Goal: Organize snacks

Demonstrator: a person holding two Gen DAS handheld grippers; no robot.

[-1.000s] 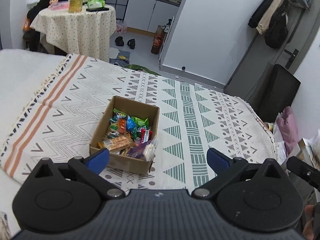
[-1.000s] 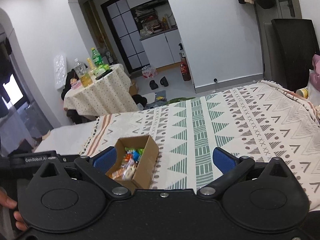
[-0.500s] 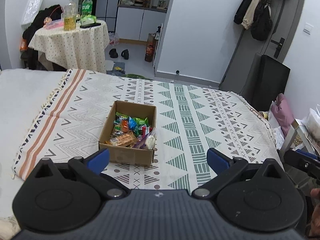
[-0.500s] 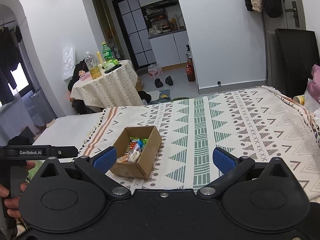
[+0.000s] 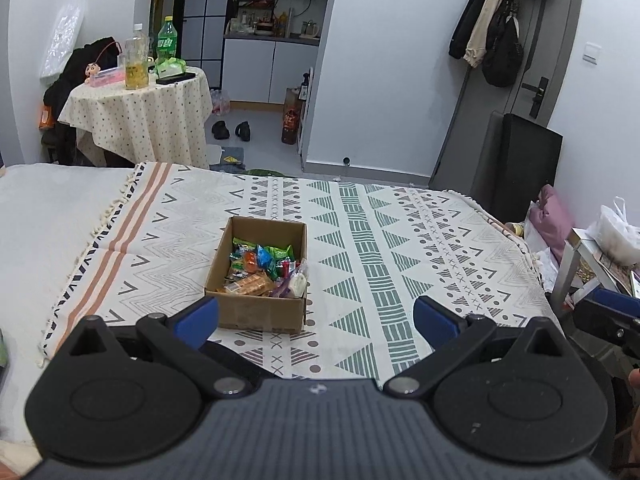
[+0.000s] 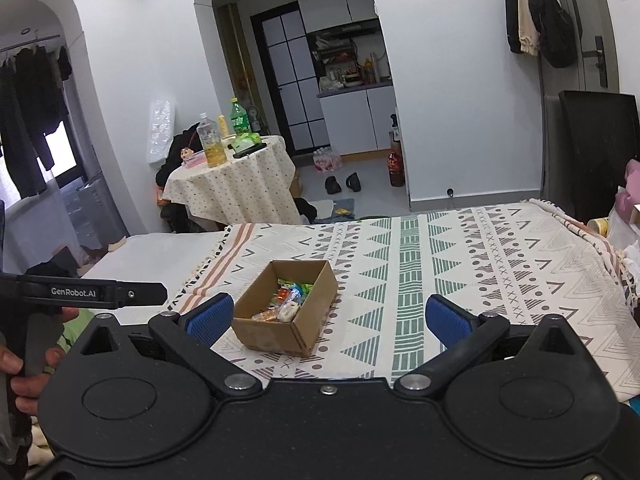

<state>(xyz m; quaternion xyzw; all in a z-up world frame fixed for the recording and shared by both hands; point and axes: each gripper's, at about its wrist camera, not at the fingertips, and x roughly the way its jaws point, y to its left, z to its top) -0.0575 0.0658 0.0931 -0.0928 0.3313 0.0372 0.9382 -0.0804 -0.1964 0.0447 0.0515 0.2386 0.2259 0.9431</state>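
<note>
**Snacks boxed, both grippers held back and wide**

The open brown cardboard box (image 5: 260,276) sits near the middle of the bed, on the cream throw with green and grey geometric bands (image 5: 400,240). Inside lies a loose heap of small wrapped snacks (image 5: 266,270) — green, blue and orange packets toward the far end, an orange-tan biscuit pack and a clear pouch with something white against the near wall. No snack shows on the throw outside the box.

Judging from that, the sorting looks largely done, and what is left is either tidying the heap or lifting the box itself. To do either well, I would come in from above with one gripper and take a single packet by its crimped edge, since the wrappers overlap and a deep bite would likely drag its neighbours. The box is light card and may slide on soft bedding; steadying its near wall with the other gripper should help.

The left gripper (image 5: 316,316) is held short of the box, level, its blue-padded fingers (image 5: 198,316) spread wide and empty. The right gripper (image 6: 328,316) is likewise wide and empty, seeing the box from a corner. A hand (image 6: 24,364) grips the left tool's handle.
</note>
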